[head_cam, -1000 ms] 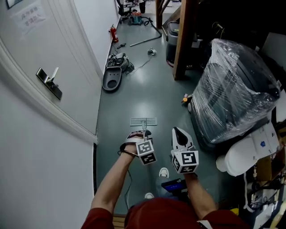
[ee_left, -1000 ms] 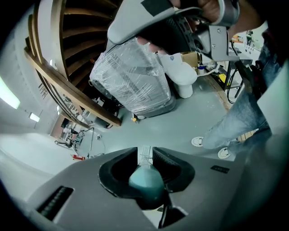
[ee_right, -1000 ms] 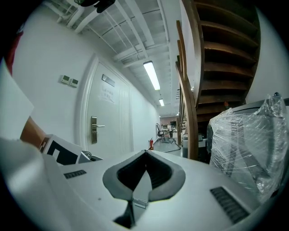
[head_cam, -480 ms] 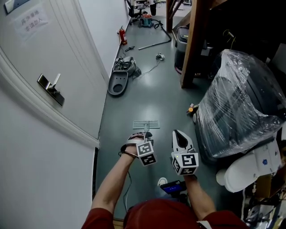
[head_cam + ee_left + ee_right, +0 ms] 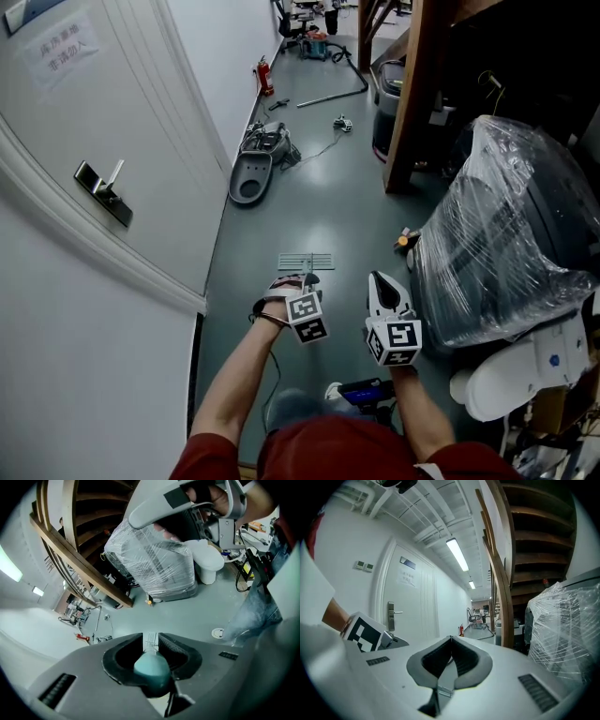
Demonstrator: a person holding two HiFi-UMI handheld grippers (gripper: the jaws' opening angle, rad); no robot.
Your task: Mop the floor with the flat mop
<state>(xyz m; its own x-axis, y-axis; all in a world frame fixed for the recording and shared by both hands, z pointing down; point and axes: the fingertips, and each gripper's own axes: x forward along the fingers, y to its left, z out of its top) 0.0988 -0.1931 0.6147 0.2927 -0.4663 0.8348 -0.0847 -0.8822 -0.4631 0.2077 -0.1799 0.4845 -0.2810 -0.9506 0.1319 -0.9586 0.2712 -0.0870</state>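
Corridor floor [image 5: 323, 202], mop [image 5: 305, 261] in left tongs [image 5: 302, 280]

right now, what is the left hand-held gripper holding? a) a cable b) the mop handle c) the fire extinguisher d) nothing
b: in the left gripper view the left hand-held gripper has its jaws round the teal end of the mop handle, and the head view shows the mop head on the floor just ahead of it.
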